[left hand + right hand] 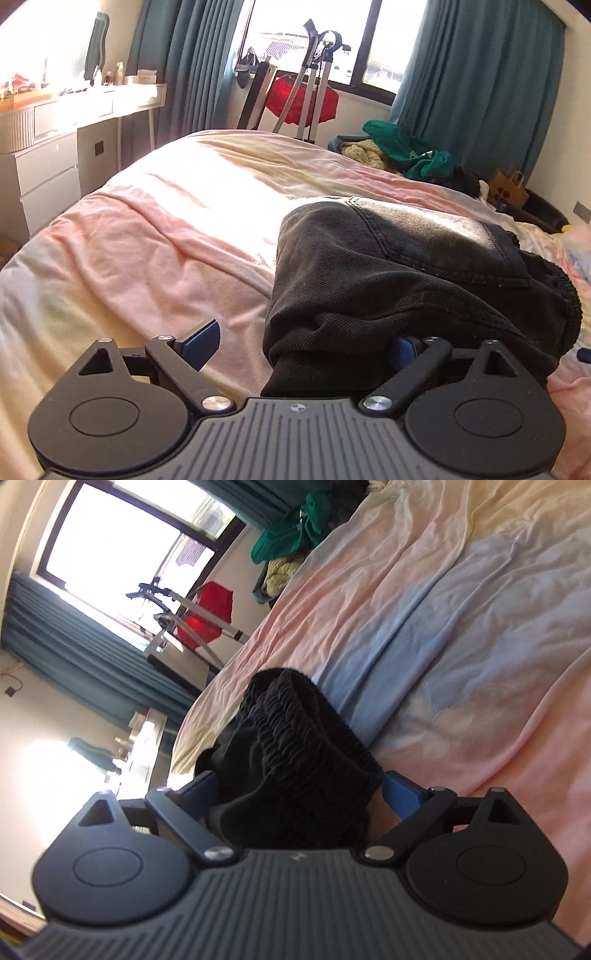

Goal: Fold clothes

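Fingers (400,794) spread wide beside black shorts (295,746) on bedspread (480,627).

sunlit window (310,40), teal curtains (476,74), white dresser (48,162)

Black denim shorts (399,280), elastic waistband (295,720), bunched up on pink bedsheet (147,240).

I am seeing open bed (155,236) lying ahead and to the left of the left gripper (301,349) fingers (201,341), bare sheet with nothing blocking a pass. The black trousers (399,280) are bulging up over the right finger, filling the way forward on that side. Between the right gripper (301,794) fingers (400,795) the bunched waistband (295,716) is crowding the gap; to their right the bedding is lying flat and free. Far beyond, a clothes pile (402,155) is sitting at the bed's edge.
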Available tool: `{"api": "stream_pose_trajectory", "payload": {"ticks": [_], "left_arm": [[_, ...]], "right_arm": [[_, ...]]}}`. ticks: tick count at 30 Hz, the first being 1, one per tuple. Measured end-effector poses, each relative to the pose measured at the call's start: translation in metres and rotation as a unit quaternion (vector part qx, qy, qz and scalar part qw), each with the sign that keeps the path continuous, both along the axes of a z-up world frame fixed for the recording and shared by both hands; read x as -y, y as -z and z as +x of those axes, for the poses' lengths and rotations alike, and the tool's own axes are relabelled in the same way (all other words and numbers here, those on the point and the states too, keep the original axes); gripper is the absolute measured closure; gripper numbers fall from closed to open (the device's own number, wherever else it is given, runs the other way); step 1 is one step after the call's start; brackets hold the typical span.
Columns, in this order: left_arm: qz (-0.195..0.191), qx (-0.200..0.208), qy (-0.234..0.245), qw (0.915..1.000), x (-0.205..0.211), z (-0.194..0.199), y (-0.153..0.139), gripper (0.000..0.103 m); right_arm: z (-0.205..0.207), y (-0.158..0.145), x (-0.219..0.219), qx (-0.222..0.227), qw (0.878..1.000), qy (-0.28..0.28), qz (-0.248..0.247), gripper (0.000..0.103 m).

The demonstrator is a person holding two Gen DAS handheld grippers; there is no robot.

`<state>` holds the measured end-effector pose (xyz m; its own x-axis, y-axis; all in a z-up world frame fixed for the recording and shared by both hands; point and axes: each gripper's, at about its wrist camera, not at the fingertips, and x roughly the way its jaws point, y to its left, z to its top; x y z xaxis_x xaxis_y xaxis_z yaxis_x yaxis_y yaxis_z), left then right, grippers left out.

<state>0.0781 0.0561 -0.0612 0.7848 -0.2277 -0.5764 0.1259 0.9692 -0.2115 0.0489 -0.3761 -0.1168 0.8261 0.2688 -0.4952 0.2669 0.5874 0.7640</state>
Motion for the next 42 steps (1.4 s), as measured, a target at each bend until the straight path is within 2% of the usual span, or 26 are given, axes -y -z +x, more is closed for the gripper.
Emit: {"api": "stream_pose_trajectory", "payload": {"ticks": [1,3,5,7,9,13,14,16,17,21,22,24,26,28,30,32,37,38,40,42], "left_arm": [[-0.006,-0.002,-0.003,1.0,-0.003,0.0,0.0,0.009],[-0.011,-0.002,-0.007,0.9999,-0.006,0.0,-0.001,0.009],[-0.013,-0.007,-0.013,0.9998,-0.01,0.001,-0.002,0.009],[-0.024,-0.017,-0.017,0.9994,-0.014,0.005,0.0,0.009],[-0.034,-0.024,-0.02,0.9989,-0.017,0.008,0.002,0.009],[-0.051,-0.023,-0.02,0.9982,-0.021,0.007,0.002,0.009],[-0.059,-0.022,-0.021,0.9978,-0.023,0.006,0.001,0.009],[-0.077,-0.02,-0.022,0.9966,-0.025,0.007,-0.001,0.009],[-0.09,-0.023,-0.019,0.9954,-0.025,0.009,-0.002,0.009],[-0.144,-0.047,0.009,0.9885,-0.023,0.013,-0.005,0.009],[-0.153,-0.051,0.018,0.9867,-0.024,0.012,-0.006,0.009],[-0.18,-0.056,0.043,0.9811,-0.027,0.008,-0.01,0.008],[-0.225,-0.047,0.05,0.9719,-0.039,0.003,-0.017,0.002],[-0.269,-0.03,0.04,0.9619,-0.053,0.001,-0.024,0.0],[-0.312,-0.027,0.035,0.949,-0.065,0.007,-0.024,0.0],[-0.342,-0.051,0.02,0.9382,-0.073,0.021,-0.013,0.0],[-0.381,-0.151,-0.01,0.9122,-0.071,0.065,0.039,0.0],[-0.383,-0.155,-0.008,0.9106,-0.07,0.071,0.044,0.0],[-0.38,-0.149,0.003,0.913,-0.066,0.082,0.05,0.0],[-0.365,-0.147,0.02,0.9191,-0.061,0.093,0.052,0.0]], "right_arm": [[0.009,0.003,-0.012,-0.014,0.999,-0.031,-0.008,0.006],[0.022,0.012,-0.03,-0.044,0.997,-0.058,-0.035,0.006],[0.032,0.028,-0.046,-0.085,0.993,-0.058,-0.056,0.006],[0.039,0.045,-0.049,-0.095,0.994,-0.042,-0.028,0.004],[0.042,0.051,-0.051,-0.075,0.997,-0.027,0.003,0.003],[0.042,0.041,-0.05,0.014,0.998,-0.002,0.054,0.001],[0.042,0.038,-0.049,0.034,0.997,-0.001,0.063,0.001],[0.045,0.035,-0.05,0.045,0.997,-0.008,0.056,0.001],[0.047,0.035,-0.05,0.046,0.998,-0.01,0.053,0.001],[0.062,0.053,-0.053,-0.023,0.999,-0.008,0.036,0.002],[0.062,0.055,-0.053,-0.025,0.999,-0.004,0.037,0.002],[0.061,0.053,-0.056,-0.023,0.999,0.008,0.027,0.004],[0.057,0.049,-0.061,-0.028,0.999,0.015,0.008,0.015],[0.053,0.046,-0.063,-0.038,0.999,0.02,-0.005,0.031],[0.048,0.046,-0.062,-0.041,0.999,0.028,0.002,0.039],[0.046,0.044,-0.062,-0.039,0.999,0.034,0.002,0.045],[0.048,0.038,-0.066,-0.026,0.999,0.033,-0.028,0.052],[0.048,0.039,-0.065,-0.024,0.999,0.033,-0.028,0.052],[0.049,0.039,-0.065,-0.023,0.999,0.033,-0.028,0.052],[0.049,0.039,-0.064,-0.02,0.999,0.032,-0.027,0.053]]}}
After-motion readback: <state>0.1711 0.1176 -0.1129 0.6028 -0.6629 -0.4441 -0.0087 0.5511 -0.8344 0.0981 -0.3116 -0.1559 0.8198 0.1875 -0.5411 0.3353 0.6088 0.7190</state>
